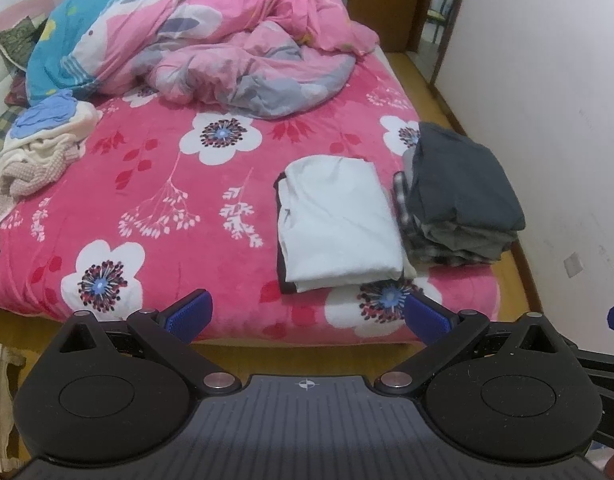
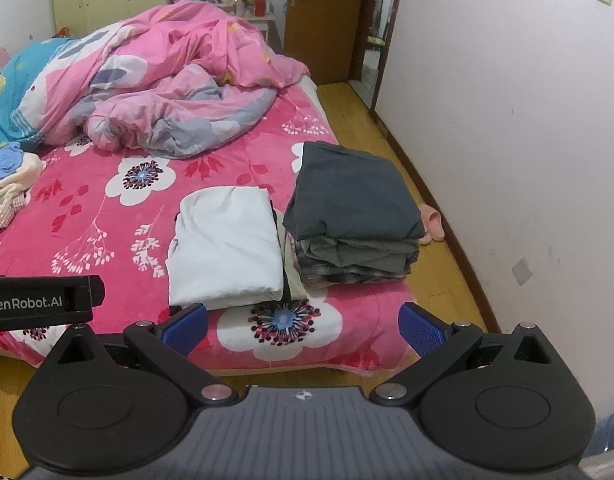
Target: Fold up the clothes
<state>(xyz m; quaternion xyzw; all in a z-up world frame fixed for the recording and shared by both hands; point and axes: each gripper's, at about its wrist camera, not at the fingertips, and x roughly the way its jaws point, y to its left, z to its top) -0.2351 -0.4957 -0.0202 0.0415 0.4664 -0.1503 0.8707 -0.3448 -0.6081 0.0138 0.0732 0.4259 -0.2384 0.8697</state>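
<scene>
Pink floral bed (image 1: 167, 216) fills both views. Crumpled duvet (image 1: 235, 48) upper centre. Unfolded pile (image 1: 39, 148) at left edge of left view, well apart from both grippers. Dark stack (image 2: 355, 216) right of centre; white folded shirt (image 2: 227, 248) just beside it, long axis running away from camera. Left gripper (image 1: 309, 314) spread, empty; right gripper (image 2: 303, 328) spread, empty. Judgement: pile lies up-left, left hand nearer.
</scene>
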